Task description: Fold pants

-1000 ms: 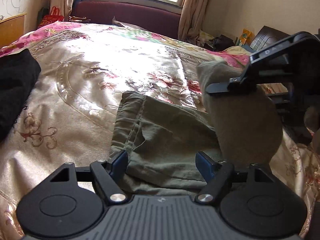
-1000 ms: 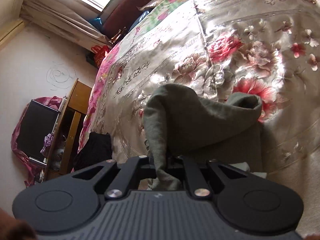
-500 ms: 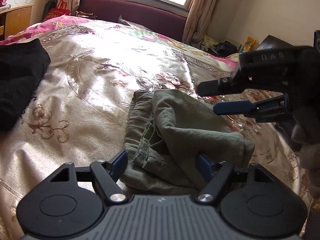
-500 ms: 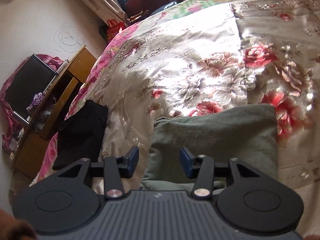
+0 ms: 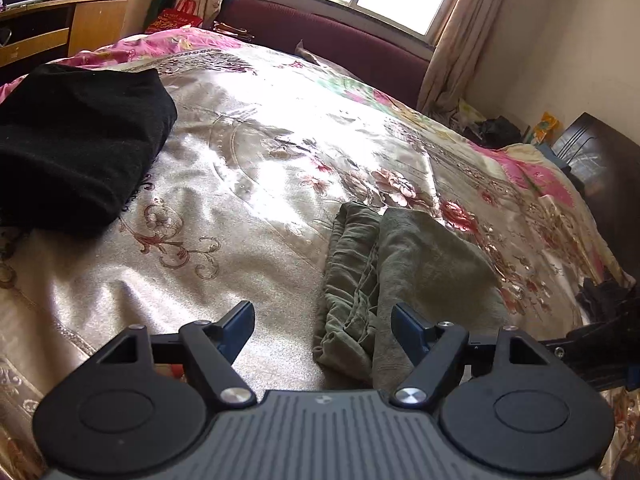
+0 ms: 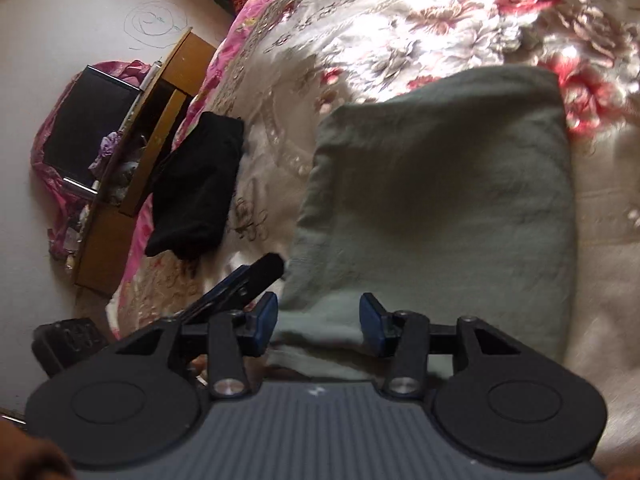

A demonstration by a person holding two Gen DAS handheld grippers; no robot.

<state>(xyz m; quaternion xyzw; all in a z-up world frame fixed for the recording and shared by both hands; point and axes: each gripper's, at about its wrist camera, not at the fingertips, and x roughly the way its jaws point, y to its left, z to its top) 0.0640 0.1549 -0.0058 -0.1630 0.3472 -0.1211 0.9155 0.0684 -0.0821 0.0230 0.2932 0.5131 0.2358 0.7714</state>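
Note:
The olive-green pants (image 5: 404,264) lie folded into a compact stack on the floral bedspread (image 5: 260,168). They also fill the right wrist view (image 6: 440,200). My left gripper (image 5: 323,330) is open and empty, just short of the stack's near left edge. My right gripper (image 6: 318,324) is open and empty, hovering at the stack's near edge. Part of the right gripper shows at the far right of the left wrist view (image 5: 600,344). A finger of the left gripper shows at the left of the right wrist view (image 6: 244,280).
A folded black garment (image 5: 72,140) lies on the bed to the left, also in the right wrist view (image 6: 200,188). A wooden desk (image 6: 132,184) with a dark screen (image 6: 88,120) stands past the bed. A maroon headboard (image 5: 328,44) and window are at the far end.
My right gripper opened, let the green pant fold drop onto the stack, and drew back. My left gripper pulled back and shifted left, away from the stack.

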